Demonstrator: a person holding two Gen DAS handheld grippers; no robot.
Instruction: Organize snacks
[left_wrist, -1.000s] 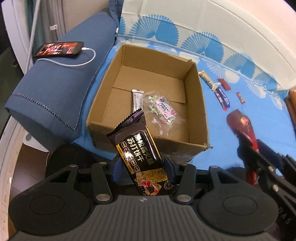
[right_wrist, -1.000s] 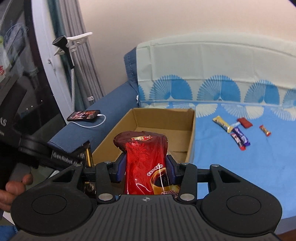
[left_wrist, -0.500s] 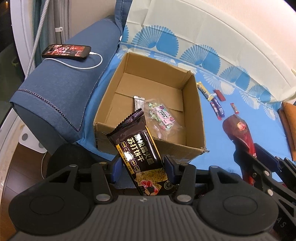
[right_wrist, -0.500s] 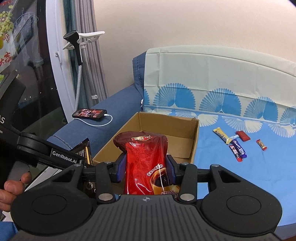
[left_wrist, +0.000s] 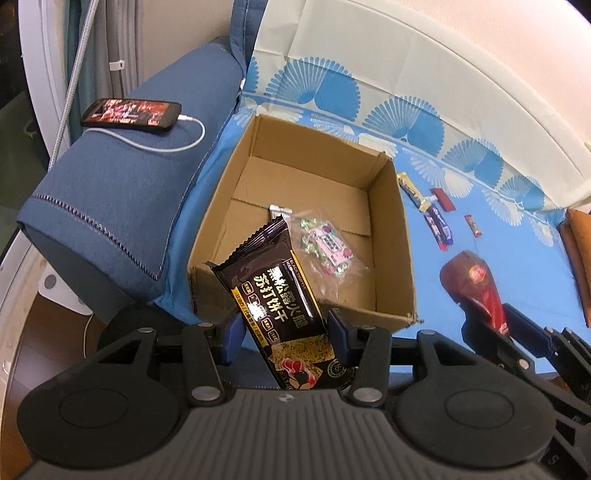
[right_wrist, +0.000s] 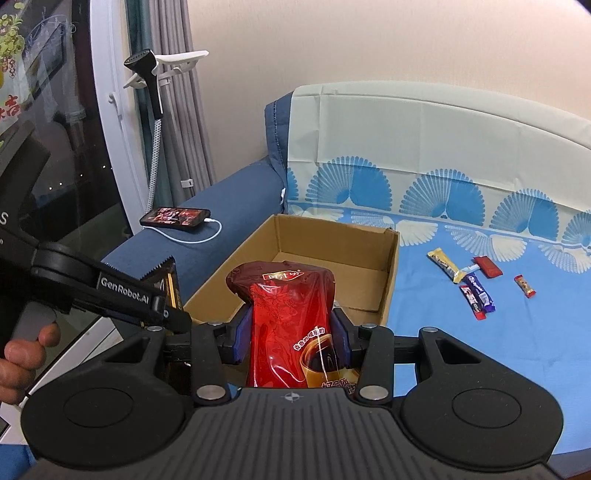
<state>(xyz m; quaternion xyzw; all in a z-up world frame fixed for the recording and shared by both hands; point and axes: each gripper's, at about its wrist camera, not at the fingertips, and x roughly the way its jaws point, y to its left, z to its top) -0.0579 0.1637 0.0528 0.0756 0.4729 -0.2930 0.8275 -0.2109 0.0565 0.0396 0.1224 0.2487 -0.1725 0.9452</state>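
A sofa (right_wrist: 480, 332) covered with a blue sheet of white fan pattern fills both views, and a beige wall stands behind it. The left gripper (left_wrist: 282, 334) is clamped on a black cracker packet (left_wrist: 280, 295), which stands tilted between the blue pads, over the near wall of the cardboard box (left_wrist: 402, 258). The right gripper (right_wrist: 291, 332) is clamped on a red pouch (right_wrist: 291, 317), held upright before the same box.

The left wrist view looks down into the box, and only there its contents show: a clear bag of wrapped candies (left_wrist: 328, 247) and a silver stick packet (left_wrist: 279, 212) lie on the floor of it, just beside each other. The right wrist view is too low to see them. It shows instead a hand (right_wrist: 22, 354) on the handle of the left gripper, and a white stand with a black head (right_wrist: 142, 61) near the window.

Both views show a phone (left_wrist: 131, 114) on the sofa armrest, with a white cable plugged in, and five small snack bars (right_wrist: 476, 291) loose on the sheet to the right of the box.
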